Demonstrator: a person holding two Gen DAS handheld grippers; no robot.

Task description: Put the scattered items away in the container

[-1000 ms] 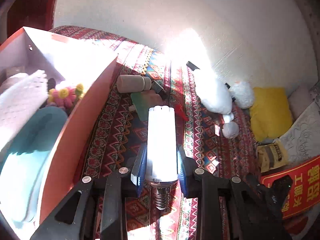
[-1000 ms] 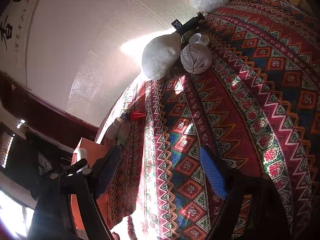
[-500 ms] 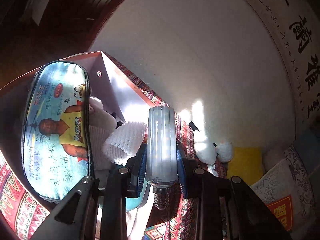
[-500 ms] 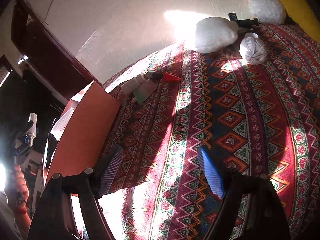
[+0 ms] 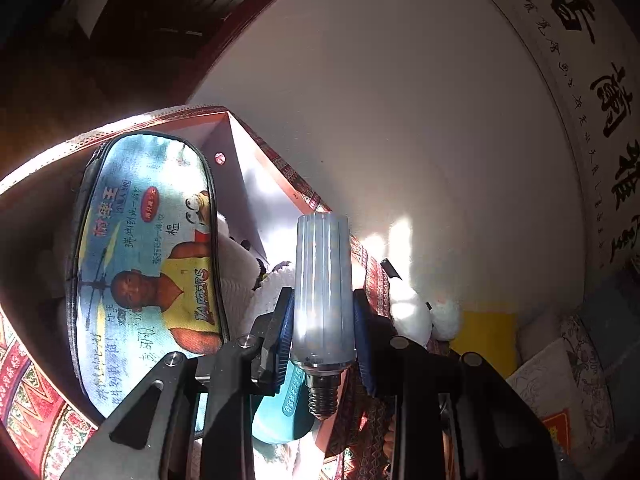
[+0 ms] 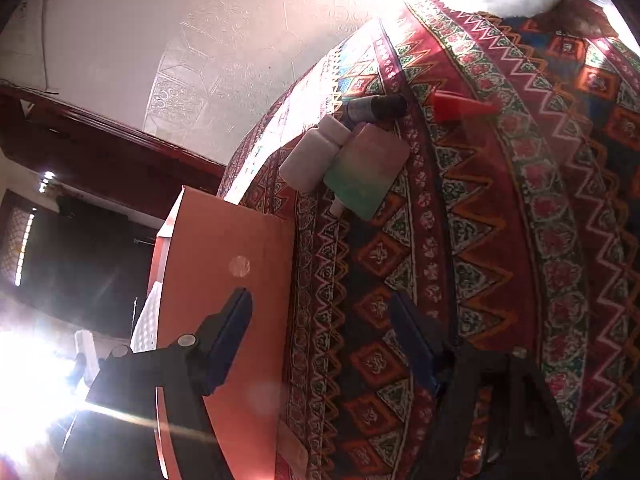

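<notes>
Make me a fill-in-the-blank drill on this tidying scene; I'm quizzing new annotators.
1. The left claw is shut on a white LED corn ____.
2. The right claw is open and holds ____.
3. The printed pencil case lies inside the orange ____.
4. Beside the white bottle on the patterned cloth lies a red ____.

Missing words: bulb; nothing; box; cone
</notes>
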